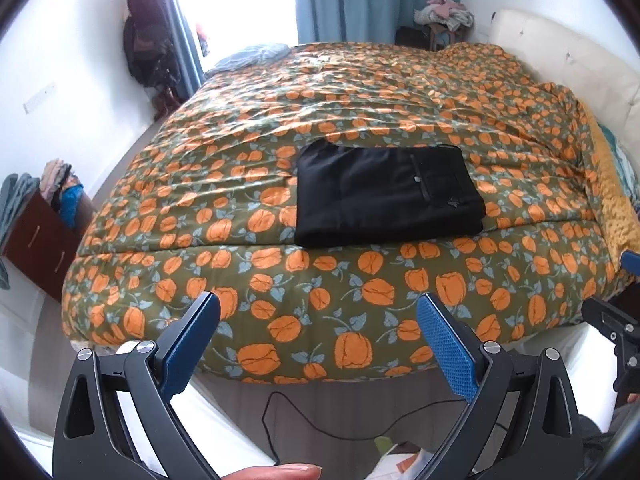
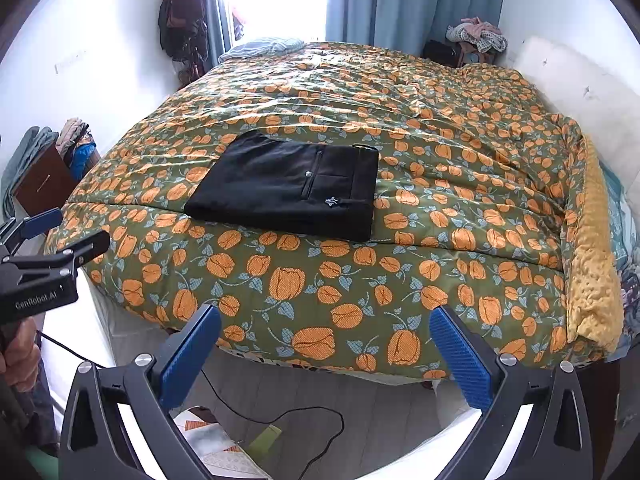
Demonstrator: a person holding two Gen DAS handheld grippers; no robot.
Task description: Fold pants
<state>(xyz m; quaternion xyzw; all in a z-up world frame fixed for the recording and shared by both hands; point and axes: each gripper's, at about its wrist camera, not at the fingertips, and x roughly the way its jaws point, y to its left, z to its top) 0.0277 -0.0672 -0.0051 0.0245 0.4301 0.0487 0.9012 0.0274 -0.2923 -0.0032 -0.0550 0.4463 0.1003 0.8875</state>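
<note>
Black pants (image 1: 386, 190) lie folded into a flat rectangle on the bed's flowered quilt (image 1: 320, 100), near its front edge; they also show in the right wrist view (image 2: 292, 186), back pocket and button up. My left gripper (image 1: 318, 310) is open and empty, held off the bed in front of its near edge. My right gripper (image 2: 324, 322) is open and empty, also pulled back from the bed. The left gripper shows at the left edge of the right wrist view (image 2: 60, 232), and part of the right gripper shows at the right edge of the left wrist view (image 1: 616, 312).
A wooden drawer unit (image 1: 40, 236) with piled clothes stands left of the bed. A black cable (image 2: 280, 416) and papers (image 2: 216, 440) lie on the floor below the grippers. A chair with clothes (image 1: 444, 16) stands at the back by the blue curtains. A yellow blanket (image 2: 592, 276) hangs at the bed's right side.
</note>
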